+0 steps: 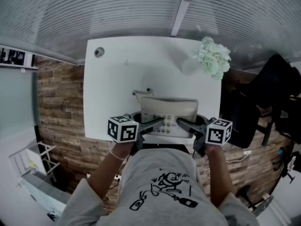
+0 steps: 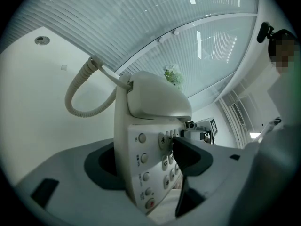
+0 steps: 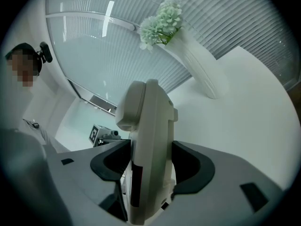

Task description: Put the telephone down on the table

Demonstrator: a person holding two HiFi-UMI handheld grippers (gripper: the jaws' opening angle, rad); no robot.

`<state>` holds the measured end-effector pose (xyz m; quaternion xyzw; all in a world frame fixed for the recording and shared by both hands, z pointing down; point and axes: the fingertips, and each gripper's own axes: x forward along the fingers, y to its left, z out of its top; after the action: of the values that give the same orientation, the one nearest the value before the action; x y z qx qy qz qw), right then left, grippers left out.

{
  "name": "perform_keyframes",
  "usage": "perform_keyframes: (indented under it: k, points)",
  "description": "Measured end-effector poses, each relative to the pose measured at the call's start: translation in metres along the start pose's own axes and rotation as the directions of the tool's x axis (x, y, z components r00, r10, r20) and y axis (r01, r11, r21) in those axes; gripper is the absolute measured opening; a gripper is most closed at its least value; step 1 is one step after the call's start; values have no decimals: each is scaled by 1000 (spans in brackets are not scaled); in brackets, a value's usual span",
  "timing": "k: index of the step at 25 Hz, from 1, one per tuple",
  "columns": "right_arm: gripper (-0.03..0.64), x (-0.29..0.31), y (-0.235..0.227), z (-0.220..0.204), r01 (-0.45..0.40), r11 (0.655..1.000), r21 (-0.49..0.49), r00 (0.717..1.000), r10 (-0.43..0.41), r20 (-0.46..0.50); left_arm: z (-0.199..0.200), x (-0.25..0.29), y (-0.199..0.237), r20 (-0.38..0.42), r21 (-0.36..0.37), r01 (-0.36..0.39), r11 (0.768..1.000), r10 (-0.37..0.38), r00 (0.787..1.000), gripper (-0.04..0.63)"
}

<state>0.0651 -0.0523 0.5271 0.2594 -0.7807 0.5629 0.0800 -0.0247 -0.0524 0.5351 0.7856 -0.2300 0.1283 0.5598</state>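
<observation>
While gripped at both ends, the telephone [image 1: 168, 111] is held over the near edge of the tabletop [image 1: 108, 88], with left claw [image 1: 157, 125] and right claw [image 1: 184, 126] each clamped on it.

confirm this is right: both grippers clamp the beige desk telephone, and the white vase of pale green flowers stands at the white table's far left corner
Not quite. In the head view the white vase of pale green flowers stands at the white table's far right corner, not the far left. The left gripper and right gripper do both clamp the beige desk telephone.
</observation>
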Motion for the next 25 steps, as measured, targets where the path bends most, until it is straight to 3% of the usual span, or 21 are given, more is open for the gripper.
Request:
perform_keyframes:
  k: [25]
  points:
    - [287, 39, -71, -26, 14, 996, 88, 998, -9, -58, -24, 38, 71, -43, -69, -36, 997, 33, 999, 311]
